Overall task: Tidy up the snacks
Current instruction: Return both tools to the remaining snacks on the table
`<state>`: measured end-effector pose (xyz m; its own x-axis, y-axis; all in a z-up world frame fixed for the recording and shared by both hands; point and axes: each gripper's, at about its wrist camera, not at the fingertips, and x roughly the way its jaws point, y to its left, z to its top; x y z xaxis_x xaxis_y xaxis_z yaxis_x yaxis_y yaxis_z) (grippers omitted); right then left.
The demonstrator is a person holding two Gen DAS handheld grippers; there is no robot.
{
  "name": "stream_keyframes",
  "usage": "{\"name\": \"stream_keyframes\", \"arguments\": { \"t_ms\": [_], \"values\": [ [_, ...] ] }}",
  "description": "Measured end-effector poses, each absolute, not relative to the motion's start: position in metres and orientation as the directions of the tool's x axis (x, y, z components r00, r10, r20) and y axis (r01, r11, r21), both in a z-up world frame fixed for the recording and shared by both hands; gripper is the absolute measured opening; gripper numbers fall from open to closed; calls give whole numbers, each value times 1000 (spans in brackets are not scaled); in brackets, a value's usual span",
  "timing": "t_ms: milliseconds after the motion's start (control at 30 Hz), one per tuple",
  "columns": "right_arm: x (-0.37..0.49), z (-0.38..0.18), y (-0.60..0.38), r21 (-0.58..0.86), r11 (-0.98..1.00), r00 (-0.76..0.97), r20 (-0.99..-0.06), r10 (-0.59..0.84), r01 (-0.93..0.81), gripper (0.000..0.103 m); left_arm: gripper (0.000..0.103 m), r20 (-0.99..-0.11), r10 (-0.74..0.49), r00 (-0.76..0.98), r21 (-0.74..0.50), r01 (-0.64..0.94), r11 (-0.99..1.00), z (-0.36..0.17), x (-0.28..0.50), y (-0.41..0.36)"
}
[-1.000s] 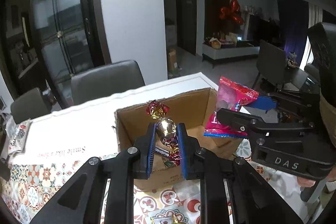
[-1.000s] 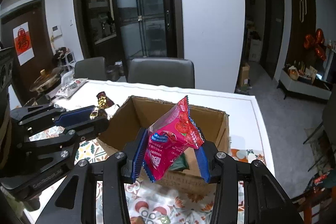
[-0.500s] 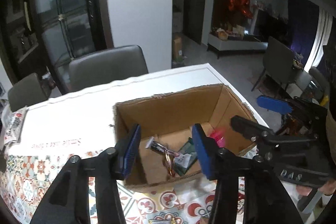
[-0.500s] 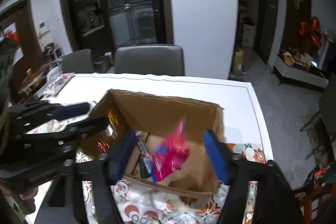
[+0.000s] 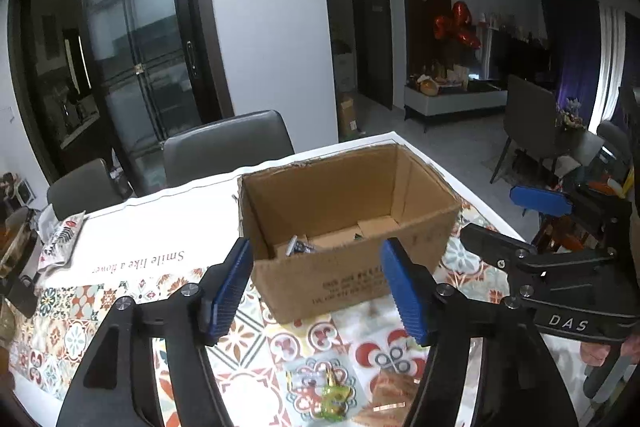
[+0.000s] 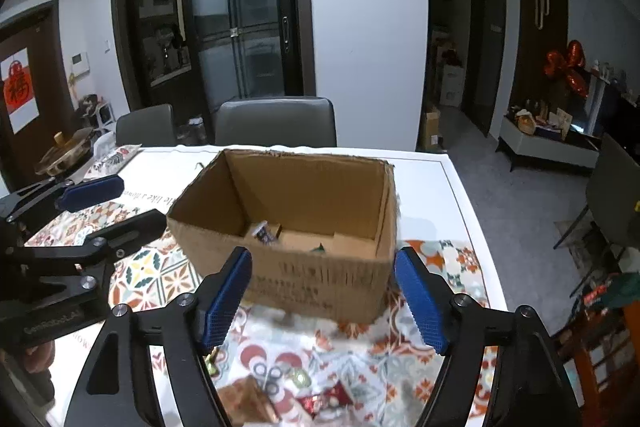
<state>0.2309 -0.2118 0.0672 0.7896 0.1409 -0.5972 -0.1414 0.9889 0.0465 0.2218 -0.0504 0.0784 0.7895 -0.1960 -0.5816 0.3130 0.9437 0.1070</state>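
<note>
An open cardboard box (image 5: 352,267) stands on the patterned tablecloth; it also shows in the right wrist view (image 6: 304,279). A few wrapped snacks (image 5: 300,247) lie on its floor, mostly hidden by the near wall. My left gripper (image 5: 316,287) is open and empty, just in front of the box. My right gripper (image 6: 324,295) is open and empty, also just before the box. Loose snacks lie on the cloth below the grippers: a clear packet with a green sweet (image 5: 328,391) and an orange-brown packet (image 6: 248,403).
The table (image 5: 160,239) has a white far half with printed text. A snack bag (image 5: 60,243) lies at its far left. Grey chairs (image 6: 276,123) stand behind the table. The table's right edge (image 6: 464,211) drops to the floor.
Both grippers opened and dropped their loads into the box: the left let go of the foil-wrapped candy, the right the pink packet. Both have drawn back from the box.
</note>
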Motion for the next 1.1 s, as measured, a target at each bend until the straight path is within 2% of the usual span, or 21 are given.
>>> {"name": "stream_keyframes", "arguments": {
  "t_ms": [433, 933, 1100],
  "values": [
    [170, 34, -231, 79, 994, 773, -624, 113, -81, 75, 71, -612, -229, 757, 126, 380, 916, 42, 170, -61],
    [146, -37, -242, 162, 986, 635, -760, 141, -26, 75, 71, -768, -244, 592, 48, 433, 900, -32, 157, -74],
    [148, -61, -245, 204, 979, 579, -798, 169, -4, 75, 71, -796, -233, 559, 41, 433, 900, -52, 162, -75]
  ]
}}
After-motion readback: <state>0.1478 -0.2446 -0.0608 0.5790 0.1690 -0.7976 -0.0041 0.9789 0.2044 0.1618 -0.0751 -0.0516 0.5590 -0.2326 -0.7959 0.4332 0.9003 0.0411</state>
